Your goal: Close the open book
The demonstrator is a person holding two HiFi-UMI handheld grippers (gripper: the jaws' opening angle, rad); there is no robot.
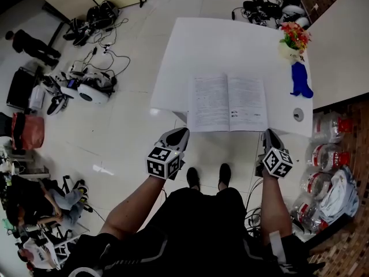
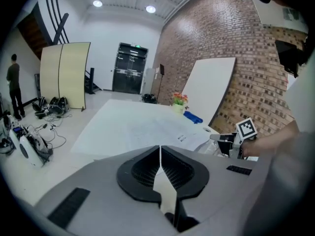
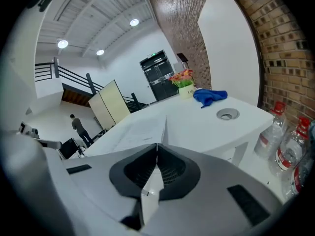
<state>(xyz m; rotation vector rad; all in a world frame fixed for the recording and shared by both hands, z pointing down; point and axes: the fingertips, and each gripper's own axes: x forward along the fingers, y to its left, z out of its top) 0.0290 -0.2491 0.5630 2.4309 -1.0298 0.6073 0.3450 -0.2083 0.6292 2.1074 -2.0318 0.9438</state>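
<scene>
You hold two grippers. The left gripper (image 1: 180, 134) and the right gripper (image 1: 269, 135) each carry one marker cube and sit just short of the near edge of the one white table (image 1: 202, 39). Each gripper's own view shows its two jaws pressed together, with nothing between them.

One book (image 1: 228, 103) lies open and flat on the table, pages up. Its near edge runs along the table's near edge, and it sits between your two grippers without touching either.

Also on the table, at its right side, are one pot of flowers (image 1: 294, 39), one blue cloth (image 1: 300, 79) and one round hole (image 1: 298, 114). A cluster of plastic bottles (image 1: 323, 154) stands on the floor to the right; you cannot count them surely.

Only the head view shows both grippers at once, along with your forearms, your two shoes and the gear and cables on the floor at left.

Only the left gripper view shows a dark double door (image 2: 129, 68), and it catches the right gripper off to the side.

Only the right gripper view shows a staircase (image 3: 74, 77). It also shows the book's centre fold rising as a low ridge.

Each gripper view shows one person standing far off.
</scene>
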